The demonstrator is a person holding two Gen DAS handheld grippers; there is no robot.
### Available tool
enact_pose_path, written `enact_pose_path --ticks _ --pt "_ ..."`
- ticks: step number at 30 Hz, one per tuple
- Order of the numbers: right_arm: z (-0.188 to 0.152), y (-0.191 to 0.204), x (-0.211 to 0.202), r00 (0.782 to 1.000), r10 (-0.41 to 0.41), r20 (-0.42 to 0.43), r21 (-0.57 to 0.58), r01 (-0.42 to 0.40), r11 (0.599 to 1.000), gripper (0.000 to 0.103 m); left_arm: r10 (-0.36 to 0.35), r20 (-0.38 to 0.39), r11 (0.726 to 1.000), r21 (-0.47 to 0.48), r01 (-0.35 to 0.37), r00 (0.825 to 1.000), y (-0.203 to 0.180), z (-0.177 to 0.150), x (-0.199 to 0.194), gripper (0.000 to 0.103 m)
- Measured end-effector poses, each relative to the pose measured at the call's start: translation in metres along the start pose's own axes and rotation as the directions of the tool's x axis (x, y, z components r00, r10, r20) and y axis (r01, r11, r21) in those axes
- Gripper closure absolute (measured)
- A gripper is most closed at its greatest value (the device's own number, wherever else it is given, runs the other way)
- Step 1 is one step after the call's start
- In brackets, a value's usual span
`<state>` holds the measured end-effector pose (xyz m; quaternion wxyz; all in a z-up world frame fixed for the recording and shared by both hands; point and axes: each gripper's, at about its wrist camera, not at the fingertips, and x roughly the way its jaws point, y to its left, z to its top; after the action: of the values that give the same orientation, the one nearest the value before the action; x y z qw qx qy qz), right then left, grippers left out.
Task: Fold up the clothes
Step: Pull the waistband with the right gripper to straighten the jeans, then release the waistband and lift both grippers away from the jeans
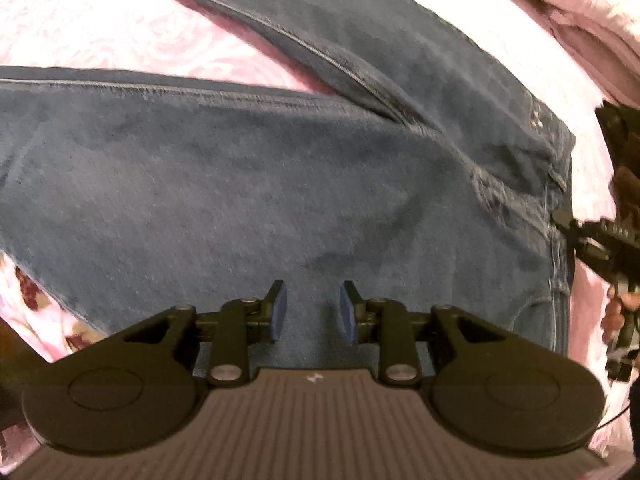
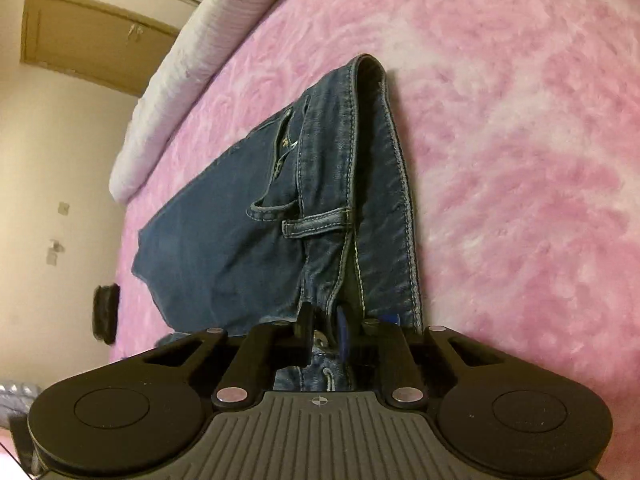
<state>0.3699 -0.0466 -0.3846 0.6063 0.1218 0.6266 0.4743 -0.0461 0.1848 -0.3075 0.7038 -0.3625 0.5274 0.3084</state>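
Note:
A pair of dark blue jeans (image 1: 260, 184) lies spread on a pink bedspread, its two legs parting toward the left. My left gripper (image 1: 313, 312) hovers open over the near leg, blue pads apart with only denim below them. In the right wrist view the jeans (image 2: 320, 184) stretch away from me, the waistband with a belt loop (image 2: 316, 226) turned up. My right gripper (image 2: 325, 330) is shut on the waistband edge near the metal button. That right gripper (image 1: 596, 240) also shows in the left wrist view, at the waistband's right edge.
The pink patterned bedspread (image 2: 520, 140) covers the bed all around the jeans. A pale folded quilt (image 2: 180, 76) lies along the far edge. Beyond it are a cream wall and a wooden cupboard door (image 2: 92, 36). A person's hand (image 1: 616, 312) holds the right gripper.

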Motion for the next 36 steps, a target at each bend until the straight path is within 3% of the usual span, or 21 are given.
enact_pose_path --ticks 2,4,5,6,11,16,17,18,20,21,23,24,25,27,28,29,31,33,34,36 --pt "0.002 -0.004 0.002 1.000 0.012 0.000 0.035 -0.012 0.999 0.083 0.006 0.014 1.000 -0.013 -0.006 1.000 0.005 0.007 -0.002 0.078" --pt "0.003 0.001 0.003 1.000 -0.015 0.002 -0.003 0.015 1.000 0.084 0.016 0.031 1.000 -0.019 -0.015 0.999 0.008 0.014 -0.004 0.078" --pt "0.002 0.005 0.002 0.999 -0.038 0.005 -0.037 0.038 0.999 0.098 0.022 0.036 1.000 -0.019 -0.021 0.999 0.009 0.017 -0.004 0.078" --pt "0.001 0.011 0.001 0.998 -0.067 0.008 -0.074 0.067 0.995 0.100 0.027 0.038 1.000 -0.015 -0.027 0.999 0.009 0.019 -0.005 0.078" --pt "-0.014 0.053 -0.024 0.969 -0.236 0.077 -0.230 0.247 0.941 0.101 0.048 0.050 0.999 0.005 -0.049 0.998 0.016 0.023 -0.006 0.078" --pt "-0.021 0.041 -0.010 0.942 -0.331 0.062 -0.176 0.336 0.925 0.100 0.066 0.061 0.997 0.029 -0.068 0.996 0.026 0.022 -0.006 0.078" --pt "-0.020 0.046 -0.011 0.937 -0.345 0.059 -0.160 0.350 0.923 0.095 0.070 0.063 0.997 0.034 -0.072 0.996 0.028 0.022 -0.007 0.078" --pt "-0.020 0.053 -0.014 0.918 -0.389 0.075 -0.165 0.396 0.903 0.090 0.073 0.065 0.996 0.038 -0.076 0.995 0.030 0.022 -0.007 0.078" --pt "-0.030 0.079 -0.025 0.811 -0.557 0.181 -0.230 0.585 0.777 0.078 0.080 0.069 0.995 0.048 -0.084 0.994 0.033 0.022 -0.007 0.078" --pt "-0.037 0.091 -0.032 0.774 -0.588 0.234 -0.244 0.632 0.736 0.077 0.084 0.072 0.995 0.052 -0.088 0.994 0.035 0.022 -0.007 0.078" --pt "-0.062 0.110 -0.052 0.812 -0.498 0.303 -0.234 0.570 0.788 0.077 0.087 0.060 0.994 0.062 -0.091 0.994 0.043 0.018 -0.003 0.078" --pt "-0.079 0.115 -0.058 0.853 -0.435 0.288 -0.213 0.500 0.839 0.077 0.087 0.049 0.994 0.068 -0.091 0.995 0.048 0.015 0.000 0.078" --pt "-0.096 0.117 -0.059 0.880 -0.395 0.265 -0.195 0.450 0.872 0.077 0.088 0.038 0.993 0.073 -0.091 0.995 0.053 0.012 0.003 0.078" --pt "-0.129 0.114 -0.044 0.899 -0.399 0.183 -0.166 0.428 0.888 0.077 0.089 0.016 0.992 0.083 -0.090 0.996 0.062 0.006 0.009 0.078" --pt "-0.145 0.110 -0.035 0.893 -0.428 0.137 -0.150 0.446 0.882 0.077 0.090 0.005 0.992 0.088 -0.090 0.996 0.067 0.003 0.012 0.078" --pt "-0.160 0.108 -0.030 0.864 -0.492 0.105 -0.141 0.503 0.853 0.078 0.092 -0.008 0.991 0.098 -0.090 0.996 0.072 0.000 0.014 0.078" --pt "-0.189 0.115 -0.033 0.808 -0.575 0.130 -0.135 0.589 0.797 0.077 0.100 -0.022 0.985 0.144 -0.096 0.995 0.083 -0.006 0.005 0.078" --pt "-0.213 0.138 -0.041 0.737 -0.657 0.157 -0.146 0.676 0.723 0.073 0.106 -0.017 0.976 0.191 -0.101 0.994 0.093 -0.012 -0.011 0.078" --pt "-0.224 0.155 -0.051 0.726 -0.663 0.185 -0.141 0.687 0.713 0.073 0.106 -0.006 0.972 0.214 -0.102 0.994 0.097 -0.015 -0.024 0.078" --pt "-0.241 0.189 -0.069 0.745 -0.620 0.245 -0.090 0.654 0.751 0.073 0.096 0.011 0.965 0.245 -0.096 0.995 0.105 -0.017 -0.055 0.078"
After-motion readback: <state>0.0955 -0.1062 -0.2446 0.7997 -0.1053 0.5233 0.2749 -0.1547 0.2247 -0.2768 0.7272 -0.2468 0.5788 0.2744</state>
